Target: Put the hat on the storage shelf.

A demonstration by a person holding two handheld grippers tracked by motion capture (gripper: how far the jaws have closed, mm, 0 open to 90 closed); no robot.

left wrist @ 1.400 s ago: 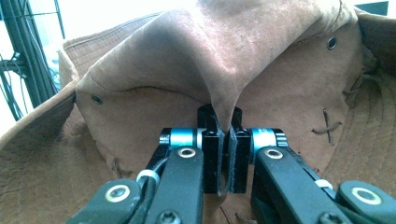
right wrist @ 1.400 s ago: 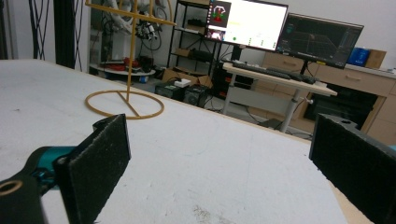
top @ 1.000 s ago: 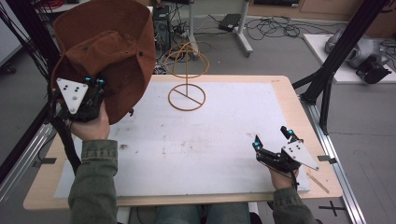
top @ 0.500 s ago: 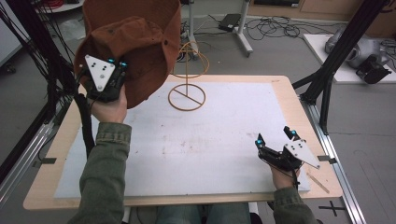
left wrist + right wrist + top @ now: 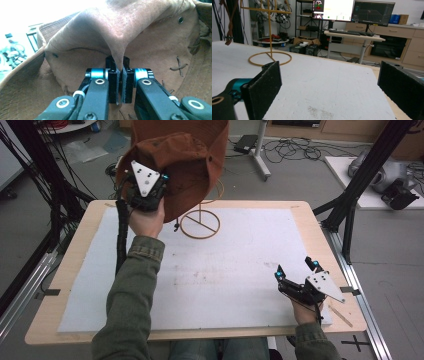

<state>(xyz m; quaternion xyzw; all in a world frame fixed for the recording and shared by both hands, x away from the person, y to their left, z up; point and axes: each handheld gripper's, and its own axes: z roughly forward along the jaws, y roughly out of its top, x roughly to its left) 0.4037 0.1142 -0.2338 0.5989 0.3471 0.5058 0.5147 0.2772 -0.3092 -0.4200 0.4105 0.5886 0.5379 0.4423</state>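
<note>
Above the stand (image 5: 200,222), left gripper (image 5: 146,190) pinches the hat (image 5: 192,165).

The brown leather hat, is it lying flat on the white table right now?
No, the brown leather hat is held up in the air by the left gripper, above the white table.

Left gripper (image 5: 150,187) raised above the far left part of the surface (image 5: 240,270), held against a brown leather hat (image 5: 187,165); the jaws are hidden from this angle, so the grip itself cannot be made out. Hat hangs over the wire stand (image 5: 200,222), covering its upper part; the ring base sits on the white board. Right gripper (image 5: 295,275) low at the near right corner, jaws spread, nothing between them. Green sleeve (image 5: 132,295) reaches up from the bottom edge.
</note>
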